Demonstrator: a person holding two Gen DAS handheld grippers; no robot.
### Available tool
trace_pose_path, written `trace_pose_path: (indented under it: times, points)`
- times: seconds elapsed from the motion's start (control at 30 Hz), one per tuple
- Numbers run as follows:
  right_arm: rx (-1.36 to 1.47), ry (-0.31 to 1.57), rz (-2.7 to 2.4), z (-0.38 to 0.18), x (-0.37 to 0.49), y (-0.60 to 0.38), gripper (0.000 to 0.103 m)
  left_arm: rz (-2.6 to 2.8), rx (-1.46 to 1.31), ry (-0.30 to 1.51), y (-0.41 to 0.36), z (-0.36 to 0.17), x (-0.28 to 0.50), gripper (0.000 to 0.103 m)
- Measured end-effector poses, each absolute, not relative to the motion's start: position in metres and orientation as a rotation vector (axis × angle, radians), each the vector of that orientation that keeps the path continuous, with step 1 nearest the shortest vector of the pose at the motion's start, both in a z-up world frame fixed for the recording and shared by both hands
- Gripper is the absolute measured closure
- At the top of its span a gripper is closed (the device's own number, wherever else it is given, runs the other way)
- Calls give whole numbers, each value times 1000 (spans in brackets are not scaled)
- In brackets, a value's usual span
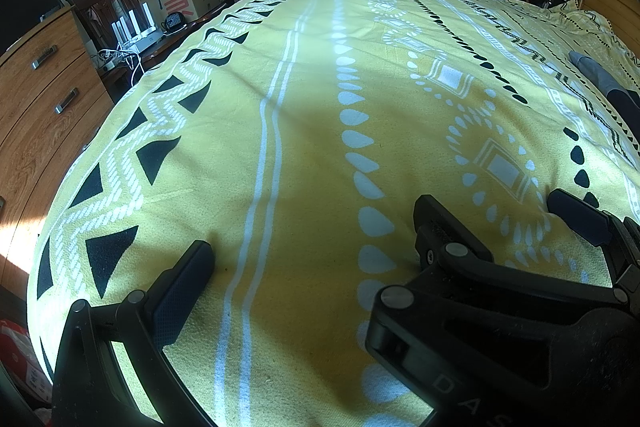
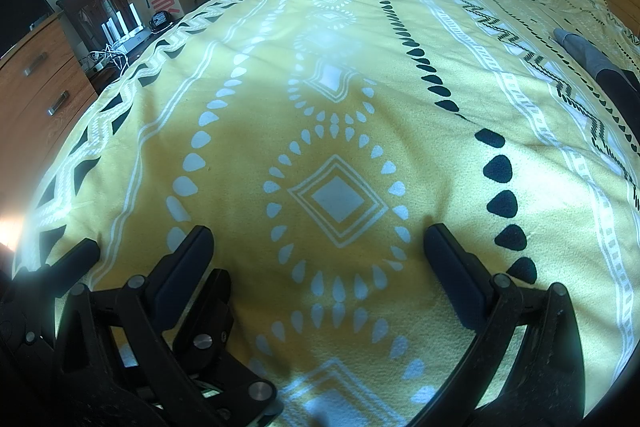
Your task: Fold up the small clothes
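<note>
Yellow bedspread [image 2: 400, 75] under both tongs, L [image 1: 312, 227] & R [image 2: 318, 239], agape, empty.

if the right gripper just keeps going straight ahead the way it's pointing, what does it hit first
Probably only the bedspread. The right gripper is open and empty, aimed low along the bed, with no garment ahead. The grey sock lies off to the right, outside that line. Depth is unclear.

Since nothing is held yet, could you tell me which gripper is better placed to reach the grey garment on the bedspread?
Probably the right gripper: the grey garment lies far right, and the left gripper, also open and empty, sits further left.
</note>
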State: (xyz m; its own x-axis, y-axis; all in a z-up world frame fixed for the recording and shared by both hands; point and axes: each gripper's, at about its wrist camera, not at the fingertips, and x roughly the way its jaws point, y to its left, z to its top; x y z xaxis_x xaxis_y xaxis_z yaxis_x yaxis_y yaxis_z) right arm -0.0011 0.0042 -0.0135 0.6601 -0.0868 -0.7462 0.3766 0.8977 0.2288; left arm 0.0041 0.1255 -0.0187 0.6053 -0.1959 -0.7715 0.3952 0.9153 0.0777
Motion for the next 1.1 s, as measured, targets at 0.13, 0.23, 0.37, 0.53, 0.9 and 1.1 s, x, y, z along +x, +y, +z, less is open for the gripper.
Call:
trace_pose_path:
  times: [0.13, 0.23, 0.37, 0.53, 0.9, 1.1]
  points:
    - [385, 812, -269, -13, -1, 4, 0, -346, 251, 856, 126, -19, 4, 0]
    - [386, 813, -268, -13, -1, 4, 0, -346, 251, 856, 126, -19, 4, 0]
    - [387, 813, -267, -13, -1, 4, 0, -346, 251, 856, 126, -19, 4, 0]
    - [389, 813, -266, -14, -1, 4, 0, -346, 251, 856, 126, -19, 4, 0]
    - [391, 814, -264, -14, 0, 4, 0, -346, 252, 856, 125, -19, 4, 0]
    - [393, 815, -263, -13, 0, 4, 0, -346, 252, 856, 125, -19, 4, 0]
